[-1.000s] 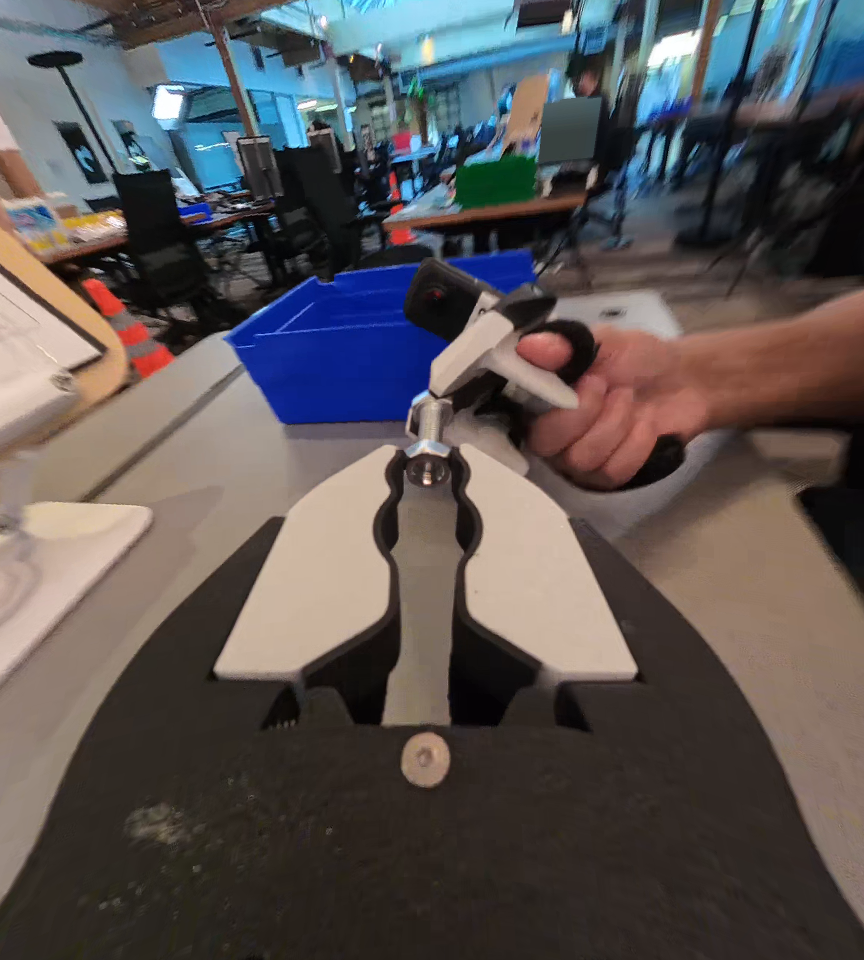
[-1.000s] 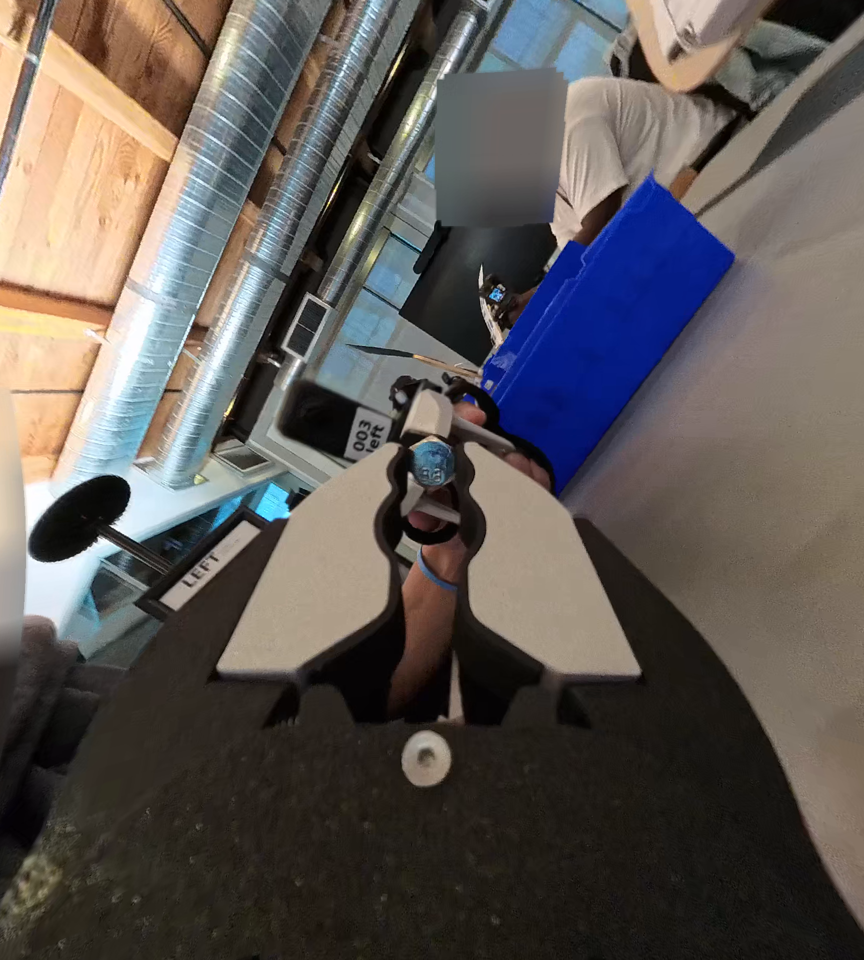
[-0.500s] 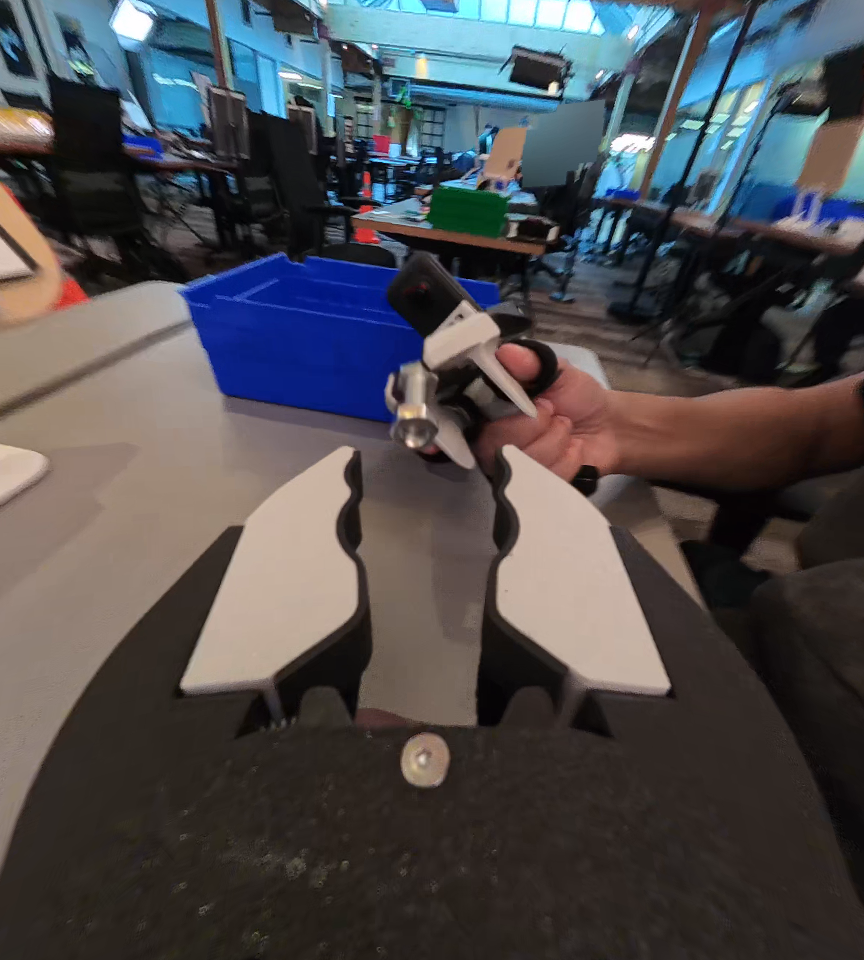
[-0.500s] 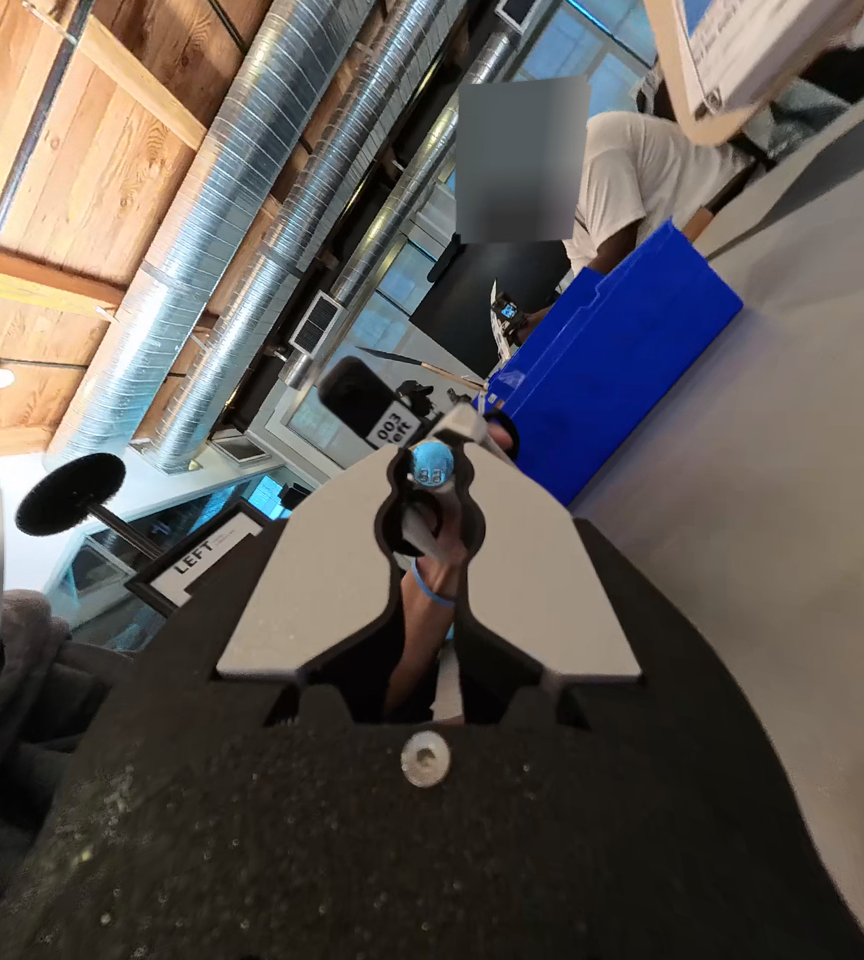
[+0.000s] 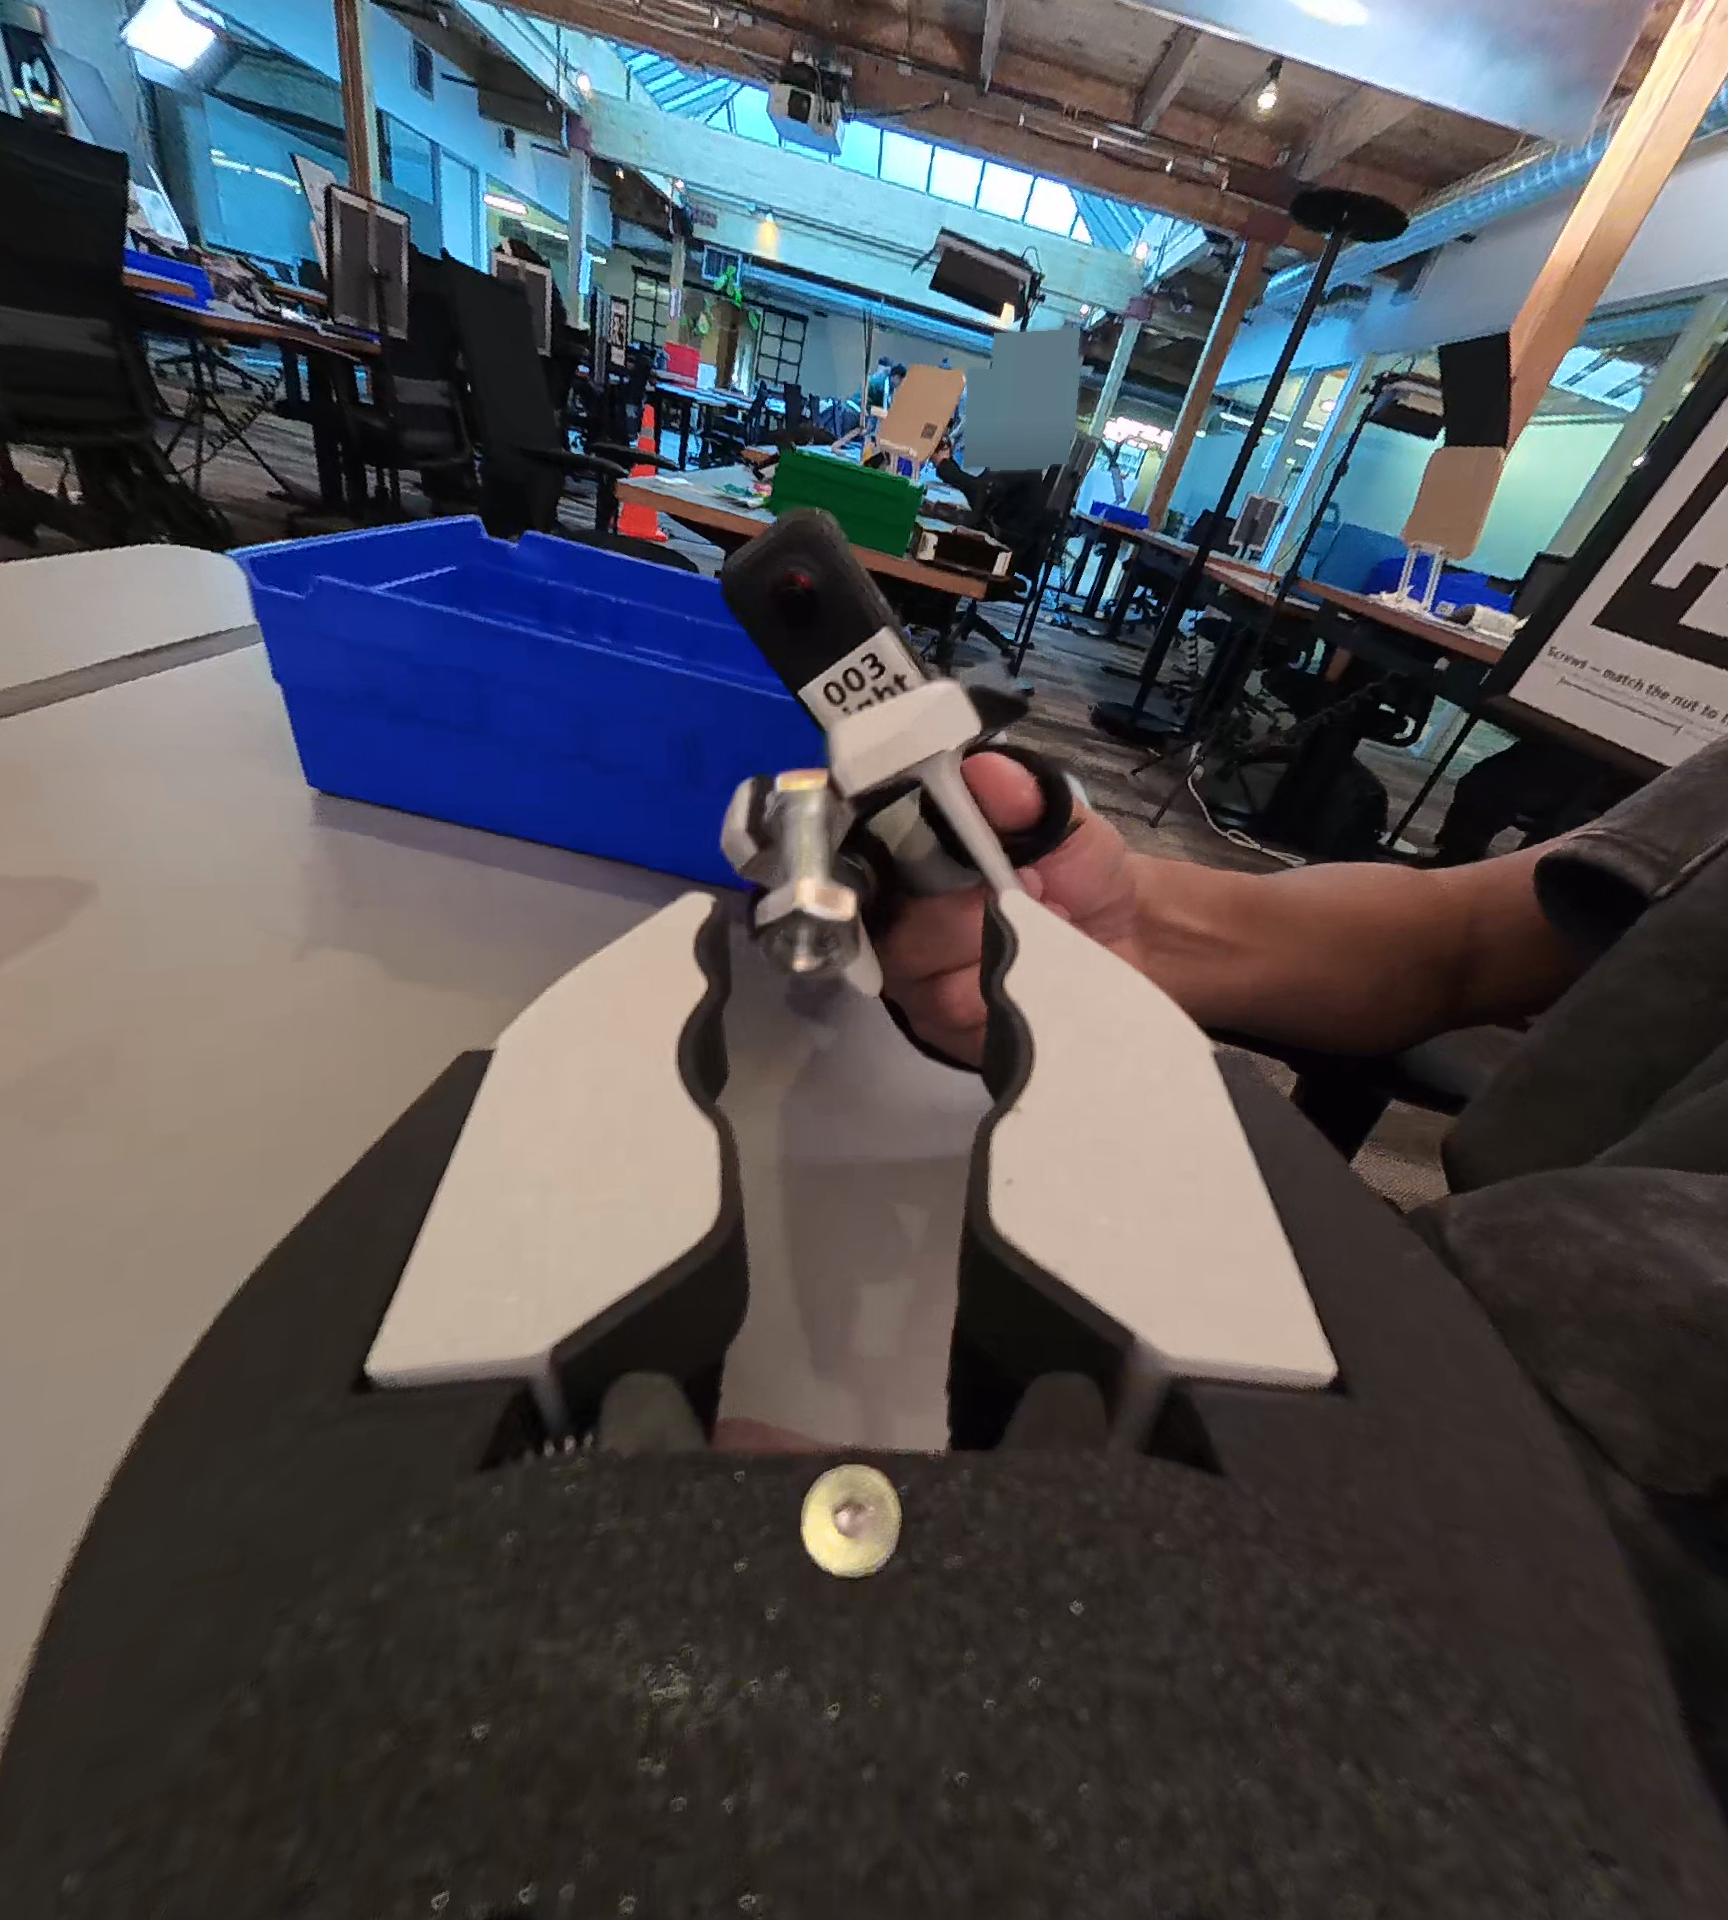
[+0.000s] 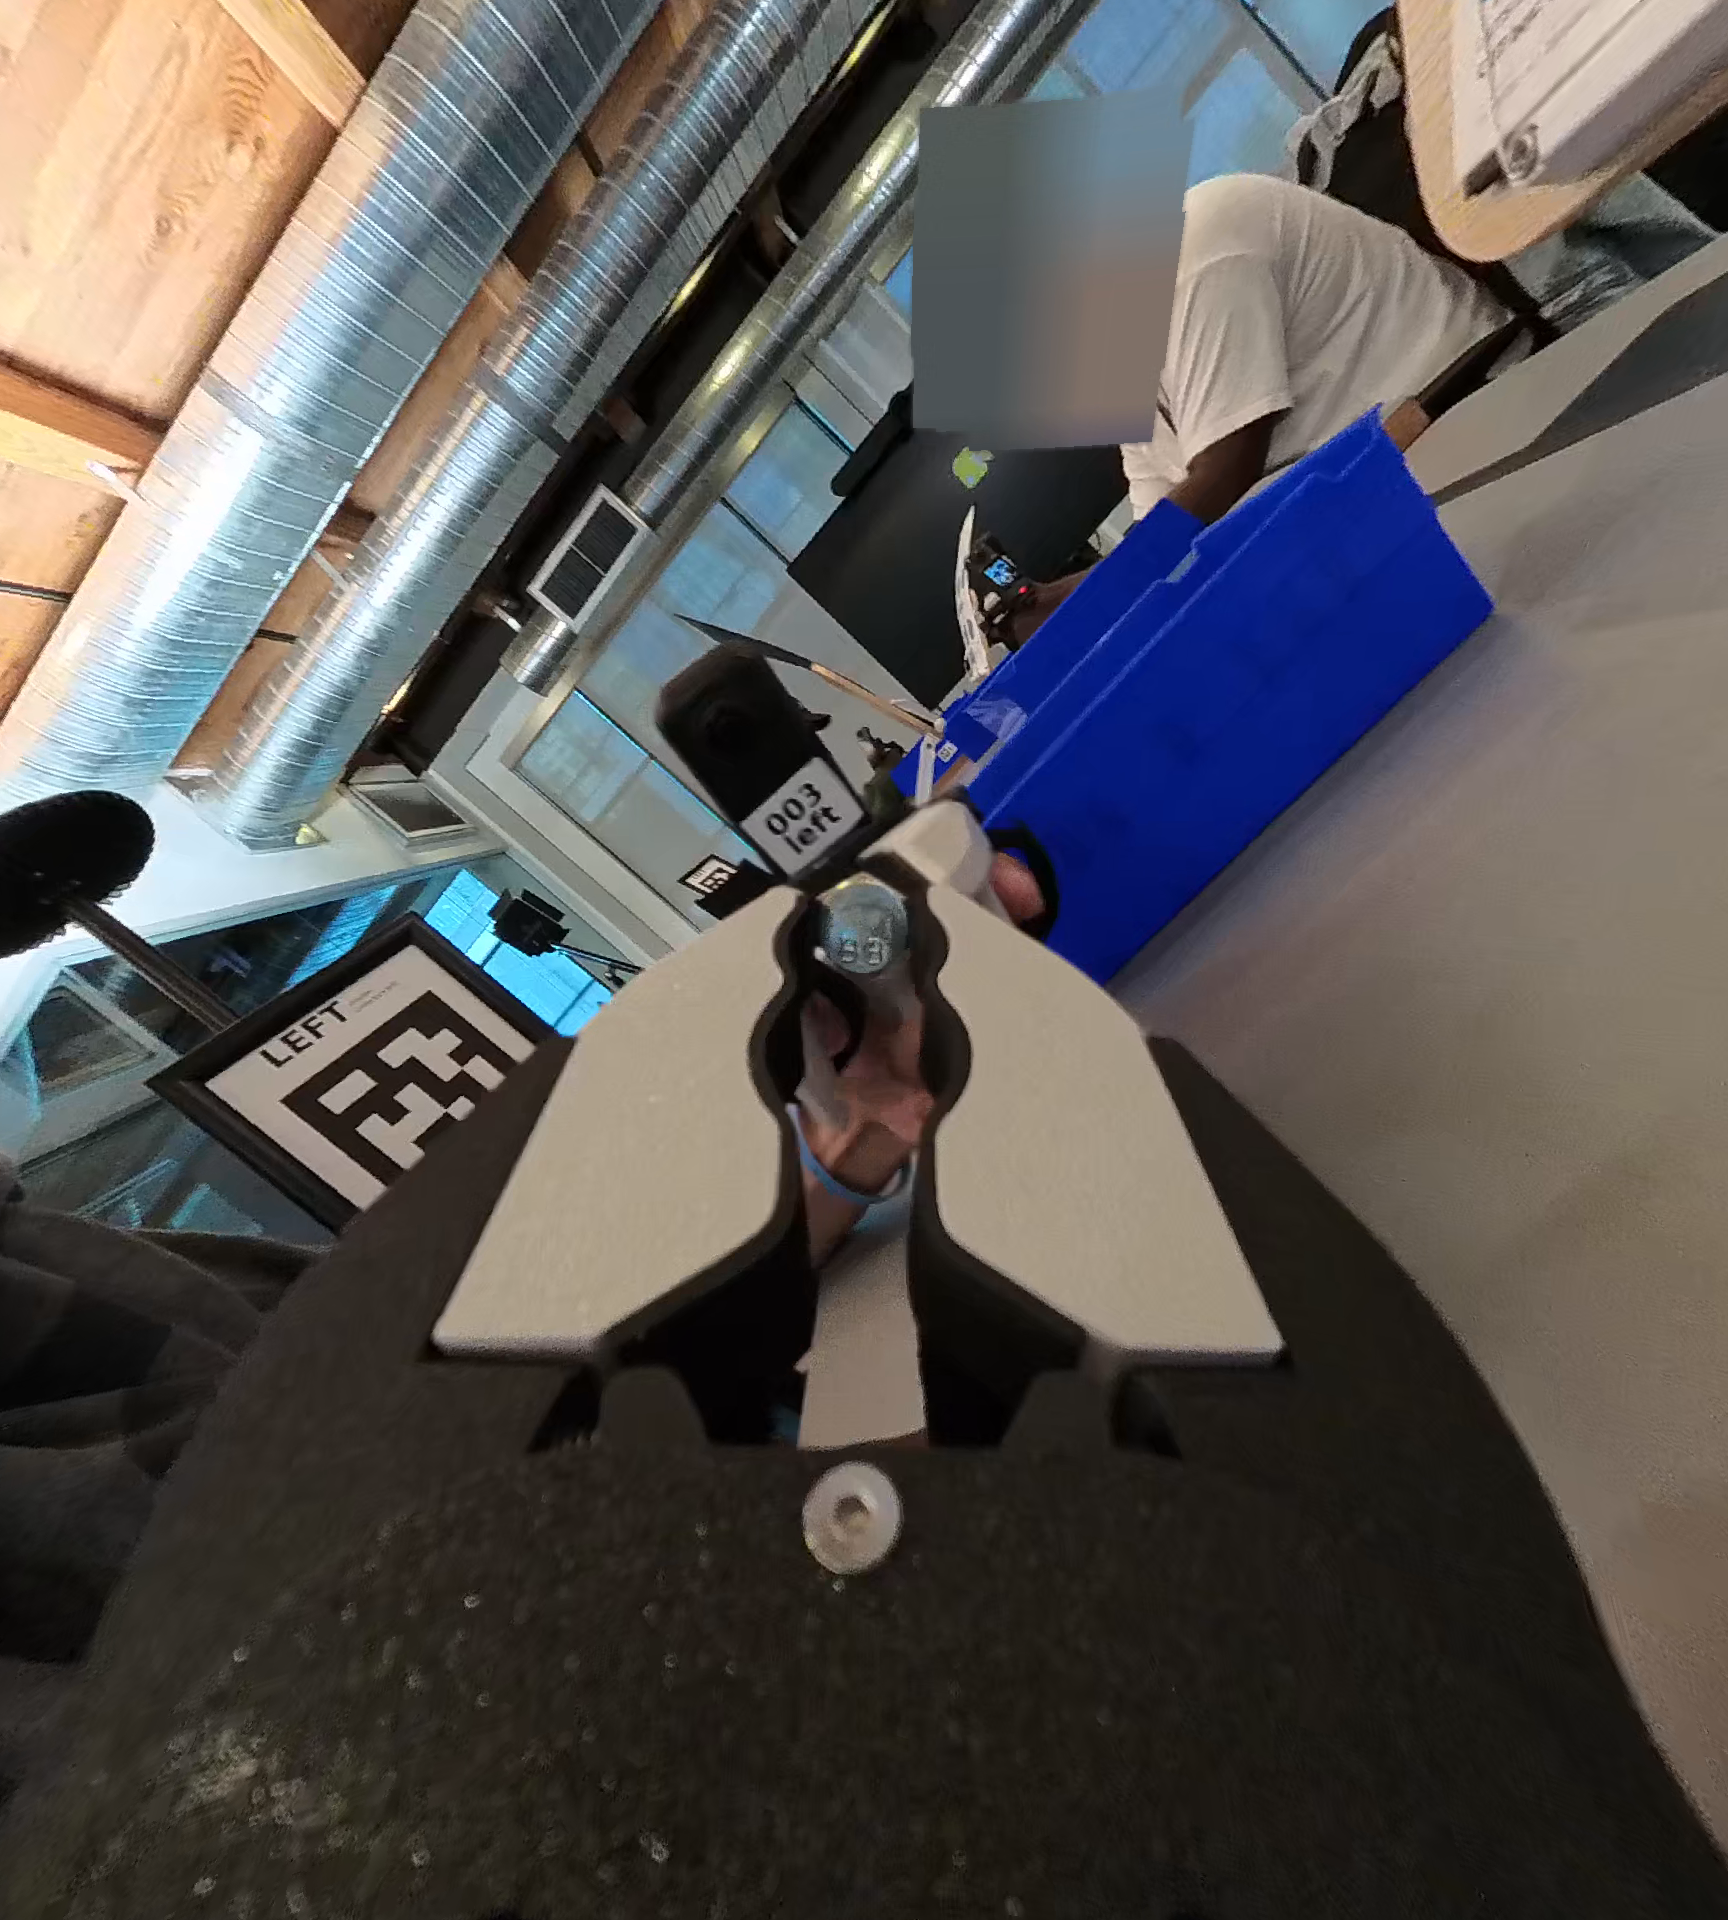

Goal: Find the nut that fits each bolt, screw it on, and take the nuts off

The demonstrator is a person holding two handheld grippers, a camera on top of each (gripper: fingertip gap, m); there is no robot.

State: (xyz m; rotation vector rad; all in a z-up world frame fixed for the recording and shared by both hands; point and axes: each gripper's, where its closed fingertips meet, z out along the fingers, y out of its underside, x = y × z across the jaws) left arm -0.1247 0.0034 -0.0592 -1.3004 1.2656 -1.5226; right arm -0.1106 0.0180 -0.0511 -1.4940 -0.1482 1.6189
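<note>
In the left wrist view, the left gripper (image 5: 855,997) stands wide and empty; the bolt (image 5: 804,868) with its nut (image 5: 806,920) is just beyond its fingertips, probably for regrasping.

In the right wrist view, the right gripper (image 6: 862,935) clamps the bolt head between its fingertips, keeping it steady.

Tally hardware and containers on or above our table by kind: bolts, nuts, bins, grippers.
Bolts: 1, the bolt clamped in the right gripper
Nuts: 1, the nut on it
Bins: 1, the blue bin
Grippers: 2, including the open left gripper
Total: 5
</note>
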